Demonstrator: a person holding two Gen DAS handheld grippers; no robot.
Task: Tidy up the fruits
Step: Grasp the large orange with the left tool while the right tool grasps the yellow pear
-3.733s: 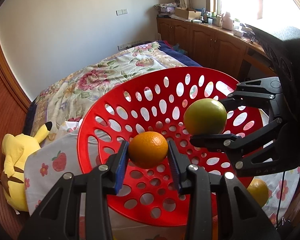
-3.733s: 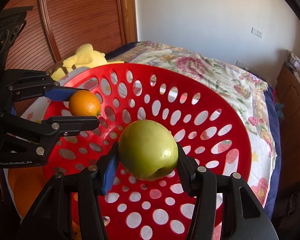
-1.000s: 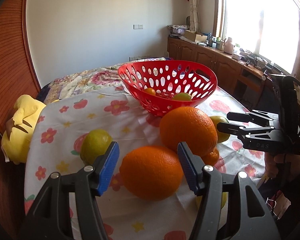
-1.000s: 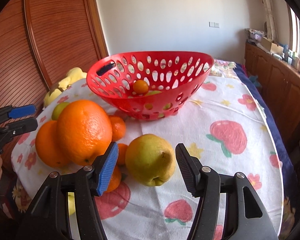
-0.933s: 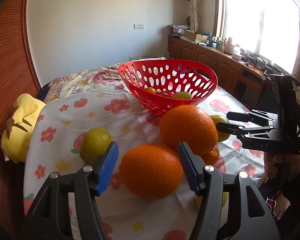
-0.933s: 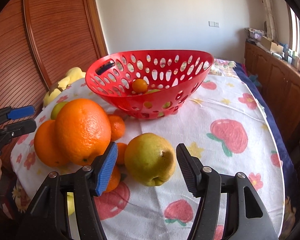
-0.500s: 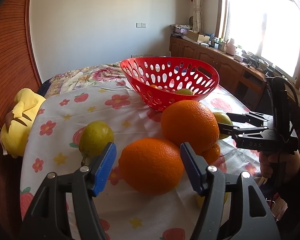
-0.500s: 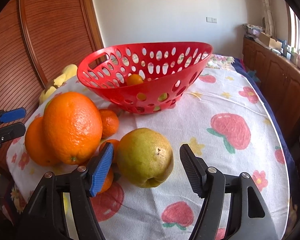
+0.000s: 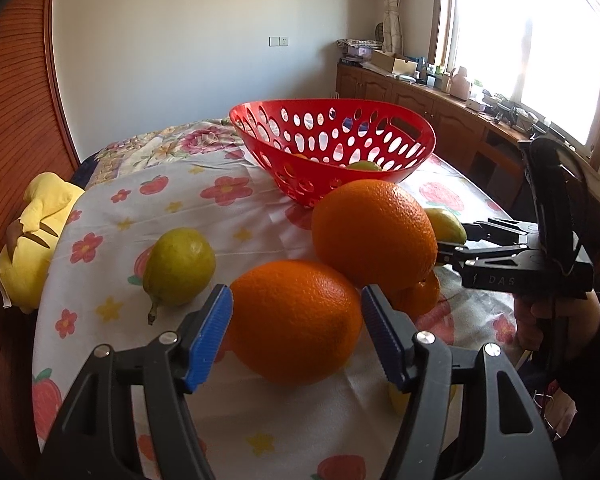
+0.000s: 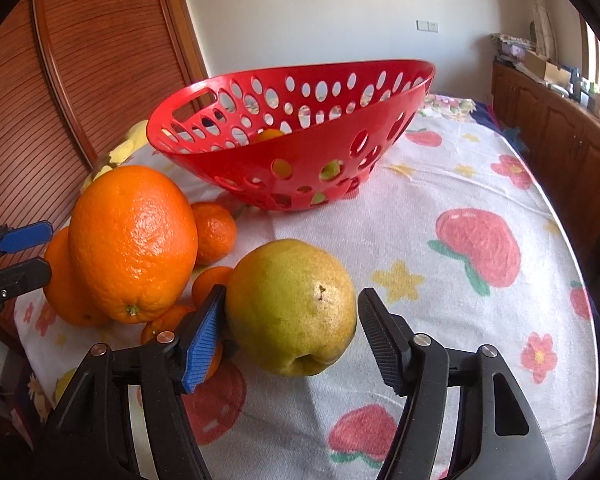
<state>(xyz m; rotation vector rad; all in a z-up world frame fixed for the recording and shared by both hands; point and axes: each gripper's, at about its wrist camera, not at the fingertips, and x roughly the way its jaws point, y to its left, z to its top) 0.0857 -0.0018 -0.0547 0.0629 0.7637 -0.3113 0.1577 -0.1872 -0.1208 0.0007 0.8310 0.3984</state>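
Observation:
My left gripper point(image 9: 296, 336) is open, its jaws on either side of a large orange point(image 9: 294, 322) that rests on the tablecloth. A second large orange point(image 9: 374, 234) sits just behind it. My right gripper point(image 10: 290, 334) is open around a yellow-green pear point(image 10: 290, 306) on the cloth, its left pad touching or nearly touching the pear. The red perforated basket point(image 9: 332, 148) stands further back, with a small orange and a green fruit inside; it also shows in the right wrist view point(image 10: 296, 136). The right gripper point(image 9: 480, 246) appears at the right of the left wrist view.
Another pear point(image 9: 178, 266) lies left of the left gripper. Small mandarins point(image 10: 214, 232) cluster between the big oranges and the pear. A yellow plush toy point(image 9: 32, 232) sits at the table's left edge. Wooden cabinets point(image 9: 440, 108) run along the right.
Both grippers have left the basket, where the small orange and green fruit now lie, and have come down low to the table. In the last second each has closed in around its fruit.

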